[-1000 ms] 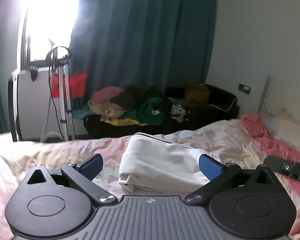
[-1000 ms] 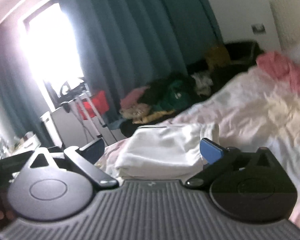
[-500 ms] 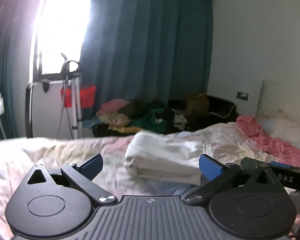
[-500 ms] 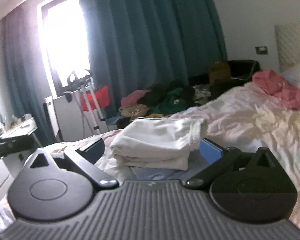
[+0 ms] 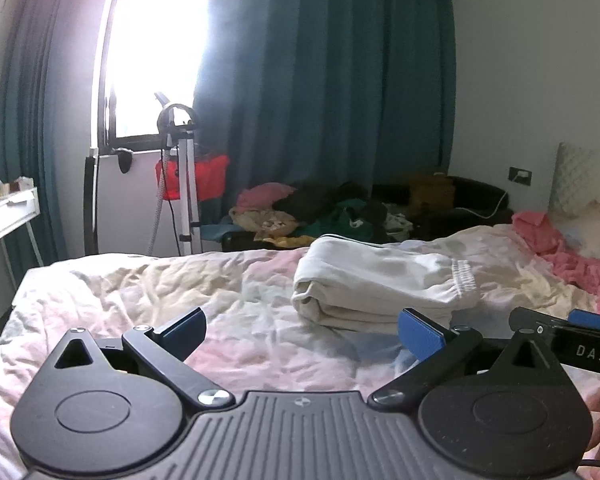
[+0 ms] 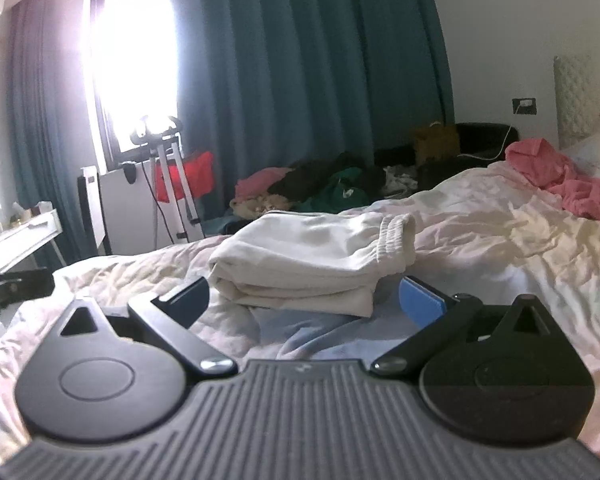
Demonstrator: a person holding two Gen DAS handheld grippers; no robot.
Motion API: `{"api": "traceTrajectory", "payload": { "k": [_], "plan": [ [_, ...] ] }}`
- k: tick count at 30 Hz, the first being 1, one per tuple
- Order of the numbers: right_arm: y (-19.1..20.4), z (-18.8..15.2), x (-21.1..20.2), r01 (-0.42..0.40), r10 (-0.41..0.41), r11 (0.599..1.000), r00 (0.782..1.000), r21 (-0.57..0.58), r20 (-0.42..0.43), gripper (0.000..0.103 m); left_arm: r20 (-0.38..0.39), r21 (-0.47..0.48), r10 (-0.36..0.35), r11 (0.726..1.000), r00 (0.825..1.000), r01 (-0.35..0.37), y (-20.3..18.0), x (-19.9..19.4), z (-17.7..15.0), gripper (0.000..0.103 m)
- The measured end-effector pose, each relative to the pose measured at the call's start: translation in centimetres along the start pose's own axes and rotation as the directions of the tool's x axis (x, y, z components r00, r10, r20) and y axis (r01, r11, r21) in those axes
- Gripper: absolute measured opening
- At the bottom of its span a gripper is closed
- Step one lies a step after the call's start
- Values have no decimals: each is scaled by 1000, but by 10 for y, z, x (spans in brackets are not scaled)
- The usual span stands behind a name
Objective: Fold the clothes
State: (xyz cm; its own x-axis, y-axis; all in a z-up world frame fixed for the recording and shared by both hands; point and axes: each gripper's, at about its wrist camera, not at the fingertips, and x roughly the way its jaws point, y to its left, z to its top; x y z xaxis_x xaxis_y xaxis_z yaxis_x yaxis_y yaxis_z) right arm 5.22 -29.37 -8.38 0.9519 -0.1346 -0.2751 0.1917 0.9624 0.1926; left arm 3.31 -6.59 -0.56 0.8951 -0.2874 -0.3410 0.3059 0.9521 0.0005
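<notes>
Currently both tongs, left gripper (image 5: 302, 330) and right gripper (image 6: 304, 300), are released and empty; keep clear of the folded white garment (image 6: 312, 266), preserving its stacked layers.

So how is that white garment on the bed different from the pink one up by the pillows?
The white garment is folded into a neat flat stack; the pink garment lies crumpled and spread out. The white one sits just ahead of both open grippers, the pink one further off. Both rest on the same rumpled bedsheet.
</notes>
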Motion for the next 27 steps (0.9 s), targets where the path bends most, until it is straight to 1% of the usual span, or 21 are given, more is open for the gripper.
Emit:
{"api": "traceTrajectory", "payload": {
  "k": [6, 8, 15, 27],
  "plan": [
    [3, -4, 2, 2, -3, 1000, 1000, -5, -30, 103, 6, 8, 14, 1000, 1000, -14, 0, -3, 3, 103],
    [4, -4, 1, 2, -2, 1000, 1000, -1, -26, 103, 5, 2, 15, 1000, 1000, -15, 1, -4, 2, 103],
    [11, -8, -2, 17, -18, 999, 1000, -48, -18, 103, 0, 4, 18, 1000, 1000, -18, 2, -8, -3, 103],
    [12, -8, -5, 30, -31, 998, 999, -56, -18, 103, 4, 0, 22, 1000, 1000, -22, 2, -12, -7, 103]
  ]
}}
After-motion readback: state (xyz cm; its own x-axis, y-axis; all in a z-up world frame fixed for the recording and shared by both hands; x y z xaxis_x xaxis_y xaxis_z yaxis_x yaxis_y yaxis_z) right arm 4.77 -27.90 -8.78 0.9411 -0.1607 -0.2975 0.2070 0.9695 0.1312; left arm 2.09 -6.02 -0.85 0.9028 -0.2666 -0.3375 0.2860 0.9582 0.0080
